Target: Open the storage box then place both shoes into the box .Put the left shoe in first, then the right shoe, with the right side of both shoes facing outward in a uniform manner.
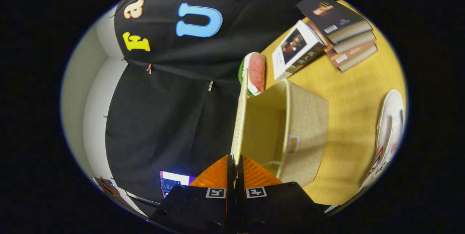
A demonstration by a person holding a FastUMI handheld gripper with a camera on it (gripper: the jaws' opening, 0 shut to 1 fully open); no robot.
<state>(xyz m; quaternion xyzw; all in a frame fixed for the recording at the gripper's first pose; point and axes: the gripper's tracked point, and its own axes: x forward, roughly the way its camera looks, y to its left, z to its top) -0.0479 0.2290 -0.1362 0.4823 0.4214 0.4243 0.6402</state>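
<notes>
Woven beige fabric covers the storage box, which stands on the yellow table with its lid lifted up on edge. The gripper has its two fingers pressed together on the thin lower edge of this lid, so the jaws are clenched on it and the lid stands between them and runs away ahead of them. The inside of the box is open to see and looks pale and bare. One white shoe lies near the table edge, well apart from the box; I think it lies on its side, but the view is bent there and I cannot be sure. Beyond the box, toward the far edge of the table, is a watermelon slice toy, just beside the tip of the lid. Near it lies a single book, and next to this a stack of books toward the far corner
</notes>
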